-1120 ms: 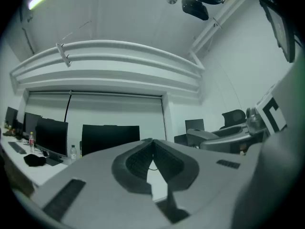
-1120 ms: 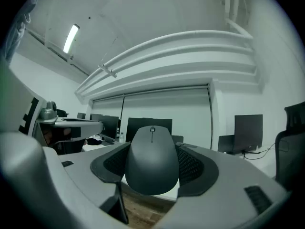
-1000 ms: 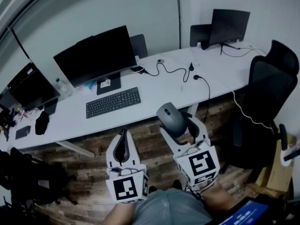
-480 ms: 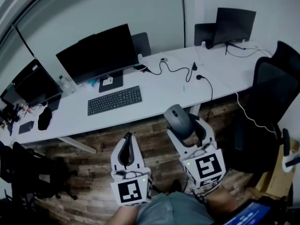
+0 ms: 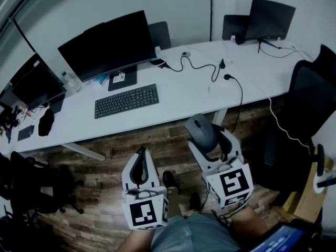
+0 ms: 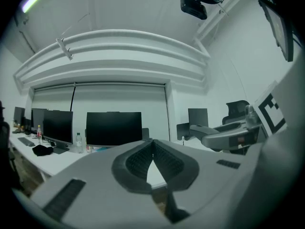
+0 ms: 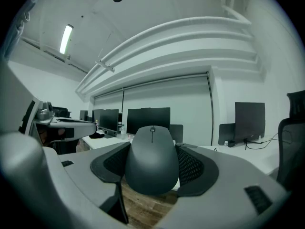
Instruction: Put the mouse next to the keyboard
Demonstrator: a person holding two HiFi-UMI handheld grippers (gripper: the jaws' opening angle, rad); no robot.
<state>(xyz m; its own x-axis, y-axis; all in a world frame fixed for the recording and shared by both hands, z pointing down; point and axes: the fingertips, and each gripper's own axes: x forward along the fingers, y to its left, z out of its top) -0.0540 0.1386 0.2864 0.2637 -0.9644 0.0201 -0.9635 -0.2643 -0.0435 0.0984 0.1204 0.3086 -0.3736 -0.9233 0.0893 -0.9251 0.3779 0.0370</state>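
Left gripper [image 5: 140, 152] held low in front of the body, pointing forward and level — jaws together at the tips, nothing between them. Right gripper [image 5: 206, 136] alongside it, also level and set slightly further forward — jaws wide, pads [image 7: 193, 168] pressed on both flanks of the mouse [image 7: 152, 159], which sits upright between them.

Monitor [image 5: 102, 45] on white desk [image 5: 178, 101]; office chair [image 5: 310, 101] right.
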